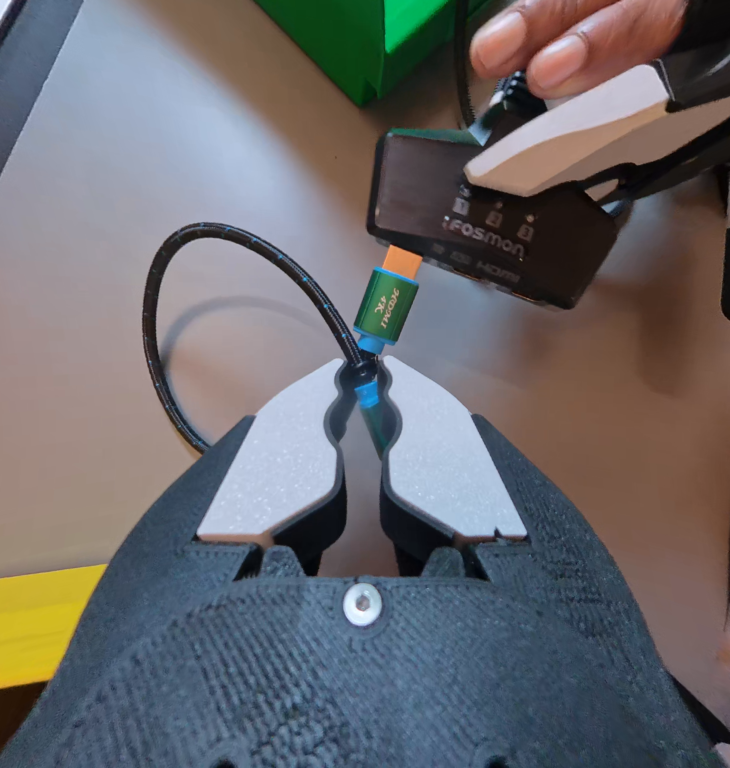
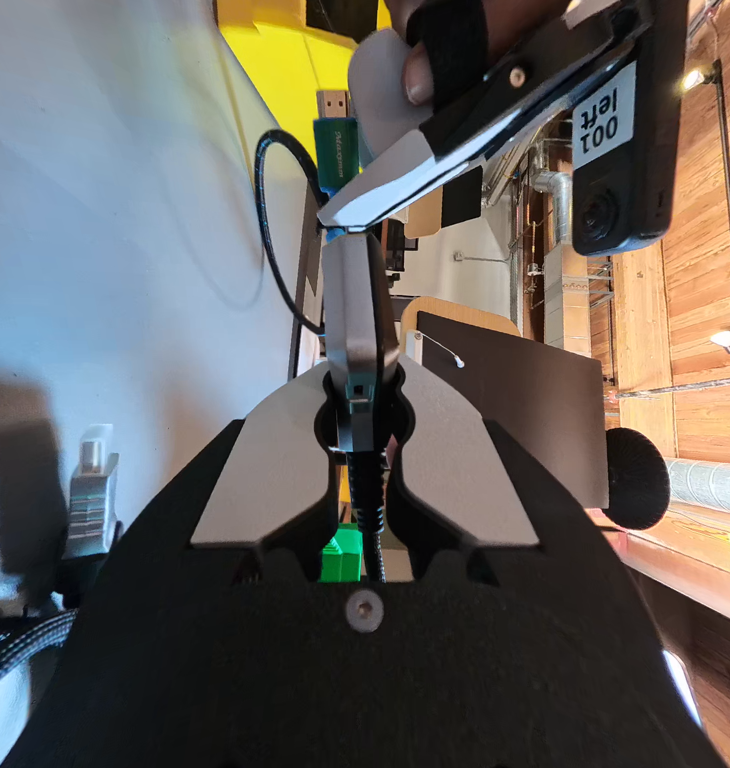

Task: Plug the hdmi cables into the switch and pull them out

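1. Green metal covers the plug (image 1: 386, 305) in the left wrist view. Its orange tip (image 1: 402, 262) sits at the edge of the black switch (image 1: 492, 232), at a port on its side. I cannot tell how far in it is.
2. The left gripper (image 1: 361, 365) pinches the cable (image 1: 159, 307) just behind the plug, its fingers pressed together on it. The black cable with blue specks makes a loop to the left over the grey table (image 1: 188, 166).
3. The right gripper (image 1: 533, 166) comes in from the top right. One grey finger lies on top of the switch. A hand (image 1: 571, 37) shows above it. A green box (image 1: 355, 41) stands behind, and a yellow thing (image 1: 30, 623) is at the lower left.
4. Now the right wrist view. The right gripper (image 2: 363, 374) pinches the switch (image 2: 352, 316) edge-on, its fingers pressed on both flat sides. A black ribbed cord (image 2: 367, 490) runs back from the switch between the fingers.
5. Past the switch is the left gripper (image 2: 355, 220), tip close to the switch. The green plug (image 2: 336, 153) and the cable loop (image 2: 271, 208) show beside it.
6. A silver plug (image 2: 91, 494) on a braided cable rests at the lower left on the table (image 2: 126, 208).
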The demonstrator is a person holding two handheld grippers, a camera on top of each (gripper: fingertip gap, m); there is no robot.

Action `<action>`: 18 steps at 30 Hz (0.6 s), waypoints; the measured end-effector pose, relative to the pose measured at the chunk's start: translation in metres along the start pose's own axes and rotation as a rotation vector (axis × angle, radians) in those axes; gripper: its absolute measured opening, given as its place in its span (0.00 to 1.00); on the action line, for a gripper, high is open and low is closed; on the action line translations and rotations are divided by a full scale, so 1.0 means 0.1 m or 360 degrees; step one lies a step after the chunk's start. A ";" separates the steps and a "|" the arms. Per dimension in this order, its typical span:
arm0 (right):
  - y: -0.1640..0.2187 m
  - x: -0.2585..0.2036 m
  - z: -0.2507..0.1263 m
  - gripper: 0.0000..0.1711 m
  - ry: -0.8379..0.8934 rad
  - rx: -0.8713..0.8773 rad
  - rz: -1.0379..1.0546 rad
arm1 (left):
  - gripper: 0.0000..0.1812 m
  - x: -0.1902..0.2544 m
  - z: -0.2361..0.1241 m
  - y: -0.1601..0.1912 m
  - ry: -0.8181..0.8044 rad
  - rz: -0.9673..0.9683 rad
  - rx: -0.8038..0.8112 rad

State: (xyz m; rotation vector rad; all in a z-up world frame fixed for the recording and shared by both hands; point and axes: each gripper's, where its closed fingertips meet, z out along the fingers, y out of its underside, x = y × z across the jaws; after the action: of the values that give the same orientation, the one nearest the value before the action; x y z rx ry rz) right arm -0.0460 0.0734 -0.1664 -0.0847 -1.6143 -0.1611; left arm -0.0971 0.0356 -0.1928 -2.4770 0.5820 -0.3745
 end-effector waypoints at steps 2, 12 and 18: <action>-0.01 -0.03 0.01 0.13 -0.0007 -0.0001 -0.0016 | 0.07 -0.03 0.01 0.02 -0.0025 -0.0005 -0.0017; -0.05 -0.05 0.00 0.13 -0.0013 0.0023 -0.0009 | 0.07 0.02 0.08 0.04 -0.0151 0.0127 -0.0151; -0.01 -0.03 0.00 0.13 0.0003 0.0004 0.0005 | 0.07 0.00 0.02 0.05 -0.0165 0.0124 -0.0154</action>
State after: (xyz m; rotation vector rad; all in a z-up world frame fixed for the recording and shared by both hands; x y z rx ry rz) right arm -0.0464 0.0724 -0.1690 -0.0854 -1.6124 -0.1568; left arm -0.0980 0.0328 -0.1977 -2.5389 0.6655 -0.1904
